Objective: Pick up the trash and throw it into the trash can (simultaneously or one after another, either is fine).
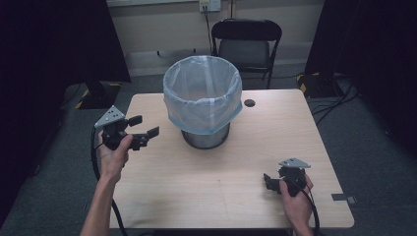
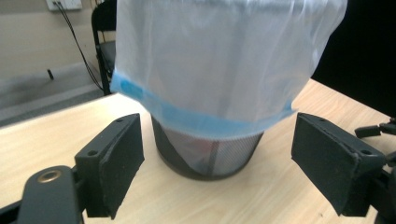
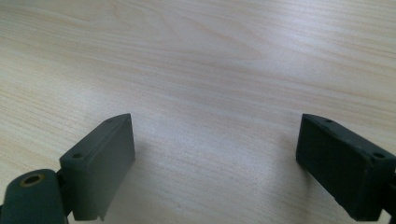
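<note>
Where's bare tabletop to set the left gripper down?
Bare wood runs across the table near edge, between left gripper and right gripper, both open. More lies right of the lined mesh bin, past the cable hole. Tightest is between bin and left gripper.

Bin top: the liner bag [image 2: 219, 60] runs off the upper edge of the left gripper view — the rim is cut off.
Bin wall: the mesh bin [image 2: 208, 154] shows just a low band; the bag hides the rest.
Bin contents: a reddish blur behind the mesh — too unclear to name.
Chair [image 1: 247, 46]: legs hidden behind the bin and table [image 1: 295, 137].
</note>
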The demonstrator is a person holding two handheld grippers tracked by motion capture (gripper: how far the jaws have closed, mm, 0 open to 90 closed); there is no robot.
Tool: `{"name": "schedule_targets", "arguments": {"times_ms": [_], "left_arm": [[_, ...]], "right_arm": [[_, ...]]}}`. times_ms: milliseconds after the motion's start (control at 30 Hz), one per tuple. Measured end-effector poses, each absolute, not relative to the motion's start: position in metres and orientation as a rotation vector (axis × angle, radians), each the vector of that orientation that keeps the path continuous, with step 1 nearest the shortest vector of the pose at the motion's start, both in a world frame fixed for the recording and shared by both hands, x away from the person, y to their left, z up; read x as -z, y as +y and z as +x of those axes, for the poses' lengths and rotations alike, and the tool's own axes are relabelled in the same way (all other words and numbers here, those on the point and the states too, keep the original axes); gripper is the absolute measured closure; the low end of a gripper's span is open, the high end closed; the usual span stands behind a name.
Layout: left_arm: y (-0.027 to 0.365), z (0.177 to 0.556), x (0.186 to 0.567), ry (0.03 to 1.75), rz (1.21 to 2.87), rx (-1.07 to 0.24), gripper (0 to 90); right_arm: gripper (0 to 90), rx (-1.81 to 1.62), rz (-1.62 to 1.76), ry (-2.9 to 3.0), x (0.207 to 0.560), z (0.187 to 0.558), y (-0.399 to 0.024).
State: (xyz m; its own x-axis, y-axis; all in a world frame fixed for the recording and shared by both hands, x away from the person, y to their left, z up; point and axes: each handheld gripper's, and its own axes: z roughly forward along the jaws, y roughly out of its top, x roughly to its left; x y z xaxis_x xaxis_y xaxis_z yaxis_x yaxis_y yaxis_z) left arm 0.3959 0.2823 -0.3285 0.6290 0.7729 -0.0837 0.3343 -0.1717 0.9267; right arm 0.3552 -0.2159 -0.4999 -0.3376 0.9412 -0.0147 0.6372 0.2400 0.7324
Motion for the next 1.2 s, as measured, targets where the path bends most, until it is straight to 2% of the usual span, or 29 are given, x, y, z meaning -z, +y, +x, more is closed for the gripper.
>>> {"name": "schedule_targets", "arguments": {"times_ms": [567, 1200], "left_arm": [[0.273, 0.387, 0.391, 0.92, 1.909, -0.448, 16.6], [0.29, 0.368, 0.462, 1.051, 2.028, -0.405, 16.8]], "right_arm": [[10.7, -0.886, 1.441, 2.061, 0.5, 0.355, -0.216], [10.7, -0.886, 1.442, 2.061, 0.5, 0.355, -0.216]]}}
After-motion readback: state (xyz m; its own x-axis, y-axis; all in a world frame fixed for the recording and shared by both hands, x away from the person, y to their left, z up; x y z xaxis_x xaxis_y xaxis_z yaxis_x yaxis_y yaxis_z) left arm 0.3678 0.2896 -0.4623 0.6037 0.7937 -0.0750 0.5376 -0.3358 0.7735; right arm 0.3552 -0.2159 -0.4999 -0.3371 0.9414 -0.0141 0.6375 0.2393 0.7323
